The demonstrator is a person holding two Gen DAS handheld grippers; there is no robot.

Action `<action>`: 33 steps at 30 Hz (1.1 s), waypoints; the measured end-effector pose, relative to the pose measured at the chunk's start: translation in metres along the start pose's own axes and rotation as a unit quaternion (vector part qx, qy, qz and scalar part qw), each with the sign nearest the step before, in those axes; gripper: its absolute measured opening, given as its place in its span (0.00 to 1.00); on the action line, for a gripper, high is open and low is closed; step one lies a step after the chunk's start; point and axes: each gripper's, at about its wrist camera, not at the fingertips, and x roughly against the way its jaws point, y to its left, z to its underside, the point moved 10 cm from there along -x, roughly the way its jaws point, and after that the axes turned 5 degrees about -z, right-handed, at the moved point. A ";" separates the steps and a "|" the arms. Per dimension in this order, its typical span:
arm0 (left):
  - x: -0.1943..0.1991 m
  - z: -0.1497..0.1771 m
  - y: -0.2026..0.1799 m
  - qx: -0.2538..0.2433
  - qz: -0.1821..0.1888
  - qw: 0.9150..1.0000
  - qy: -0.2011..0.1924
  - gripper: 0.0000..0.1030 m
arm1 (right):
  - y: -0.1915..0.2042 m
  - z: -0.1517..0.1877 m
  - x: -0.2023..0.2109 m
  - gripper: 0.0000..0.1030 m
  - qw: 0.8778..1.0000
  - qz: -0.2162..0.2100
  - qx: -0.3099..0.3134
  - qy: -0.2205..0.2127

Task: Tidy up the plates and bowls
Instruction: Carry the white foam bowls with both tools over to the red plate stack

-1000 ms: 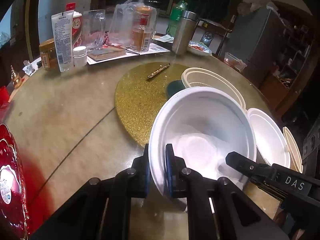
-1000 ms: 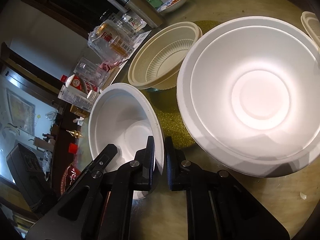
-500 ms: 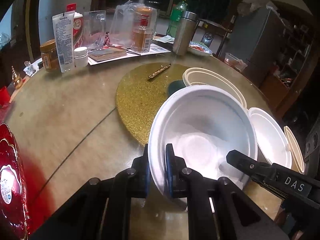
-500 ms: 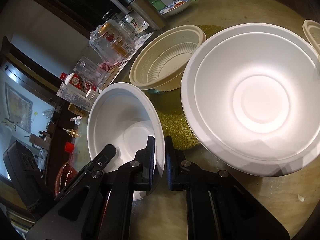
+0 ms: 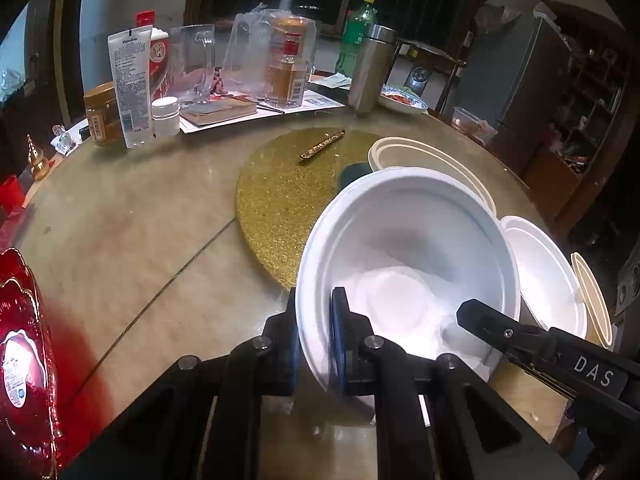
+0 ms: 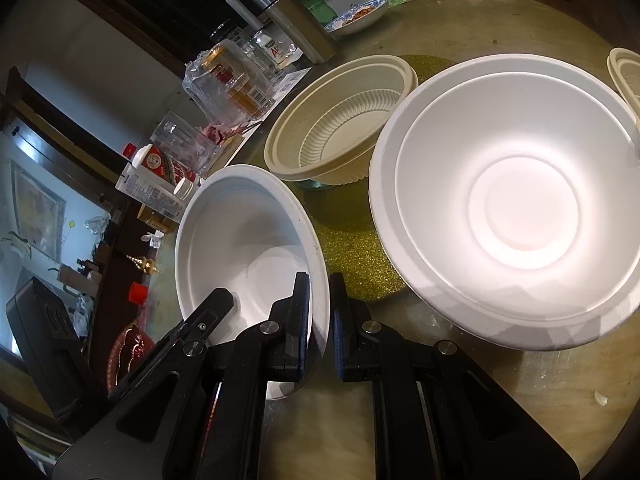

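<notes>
A white foam bowl (image 5: 408, 248) hangs tilted over the table, held by both grippers. My left gripper (image 5: 314, 320) is shut on its near left rim. My right gripper (image 6: 320, 292) is shut on the rim on the opposite side, and one of its fingers (image 5: 484, 318) reaches in over the bowl from the right. To the right of the held bowl (image 6: 240, 232) sits a stack of larger white bowls (image 6: 520, 208). Behind it stands a beige ribbed bowl (image 6: 340, 128), partly on the gold mat (image 6: 352, 240).
A round glass-topped table (image 5: 140, 240) carries jars, a tube, a glass mug, bottles and a steel flask (image 5: 370, 68) along its far edge. A red tray (image 5: 20, 360) lies at the left. Another beige dish (image 6: 626, 72) sits at the far right.
</notes>
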 end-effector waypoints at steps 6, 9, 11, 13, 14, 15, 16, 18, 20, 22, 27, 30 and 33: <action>0.000 0.000 0.000 -0.003 -0.004 1.000 -0.002 0.12 | 0.000 0.000 0.000 0.10 1.000 0.000 -0.001 0.000; 0.001 0.000 0.000 -0.003 -0.005 1.000 -0.003 0.12 | 0.000 0.000 0.000 0.10 1.000 0.000 0.000 0.000; 0.001 0.000 0.000 -0.004 -0.005 1.000 -0.005 0.12 | 0.000 0.001 0.001 0.10 1.000 0.000 0.002 -0.001; 0.002 -0.001 0.000 -0.005 -0.006 1.000 -0.006 0.12 | 0.000 0.000 0.001 0.10 1.000 0.000 0.003 -0.002; 0.002 -0.001 0.000 -0.005 -0.007 1.000 -0.007 0.12 | 0.000 0.000 0.001 0.10 1.000 0.000 0.004 -0.003; 0.002 -0.001 0.000 -0.006 -0.007 1.000 -0.008 0.12 | 0.000 0.000 0.002 0.10 1.000 0.001 0.005 -0.005; 0.003 -0.002 0.000 -0.007 -0.008 1.000 -0.010 0.12 | 0.000 0.000 0.002 0.10 1.000 0.001 0.007 -0.006; 0.005 -0.003 -0.001 -0.008 -0.011 1.000 -0.014 0.12 | 0.001 0.000 0.002 0.10 1.000 0.000 0.009 -0.007; 0.006 -0.004 -0.002 -0.011 -0.013 1.000 -0.016 0.12 | 0.002 -0.001 0.003 0.10 1.000 0.000 0.011 -0.009; 0.008 -0.004 -0.003 -0.013 -0.016 1.000 -0.019 0.12 | 0.002 -0.001 0.004 0.10 1.000 0.001 0.013 -0.012; 0.013 -0.007 -0.005 -0.024 -0.027 0.999 -0.023 0.13 | 0.005 -0.004 0.007 0.10 1.000 -0.003 0.017 -0.018; 0.018 -0.010 -0.004 -0.028 -0.035 0.999 -0.026 0.13 | 0.008 -0.002 0.009 0.10 1.000 -0.008 0.021 -0.021; 0.023 -0.010 -0.001 -0.027 -0.040 0.998 -0.027 0.13 | 0.014 -0.001 0.010 0.10 0.999 -0.013 0.031 -0.021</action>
